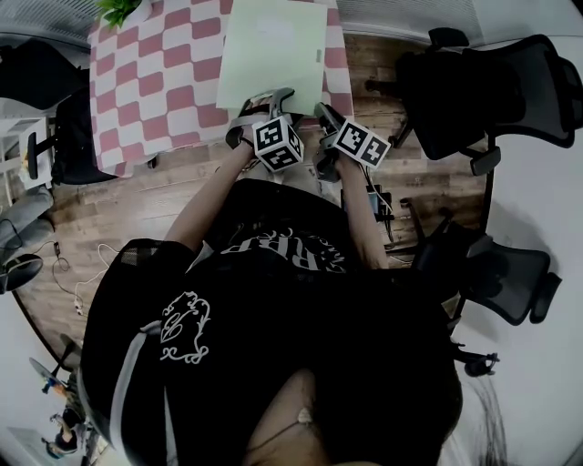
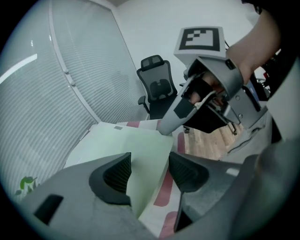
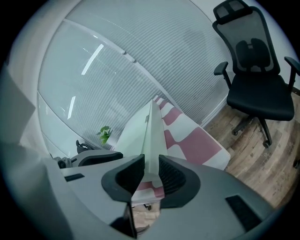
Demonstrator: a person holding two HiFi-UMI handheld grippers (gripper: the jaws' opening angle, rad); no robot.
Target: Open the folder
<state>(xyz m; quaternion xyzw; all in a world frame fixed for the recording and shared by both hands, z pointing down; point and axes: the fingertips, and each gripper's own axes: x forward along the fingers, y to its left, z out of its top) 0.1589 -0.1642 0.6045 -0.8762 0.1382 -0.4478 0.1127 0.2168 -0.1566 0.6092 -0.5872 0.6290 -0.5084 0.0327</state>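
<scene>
A pale green folder [image 1: 273, 50] lies closed on the pink-and-white checked table [image 1: 146, 82]. Both grippers are at its near edge. My left gripper [image 1: 264, 105] is open, and in the left gripper view the folder's [image 2: 126, 145] near corner lies between the spread jaws [image 2: 150, 171] without being clamped. My right gripper [image 1: 326, 118] is at the near right corner. In the right gripper view its jaws [image 3: 151, 176] are shut on the folder's edge [image 3: 152, 136], seen edge-on between the pads. One of the right gripper's fingers [image 2: 176, 115] meets the folder's corner in the left gripper view.
Black office chairs stand to the right [image 1: 474, 91] and near right [image 1: 506, 273], one showing in each gripper view [image 2: 159, 91] [image 3: 260, 79]. A green plant [image 1: 118, 9] sits at the table's far left corner. Wooden floor surrounds the table, with cables on the left.
</scene>
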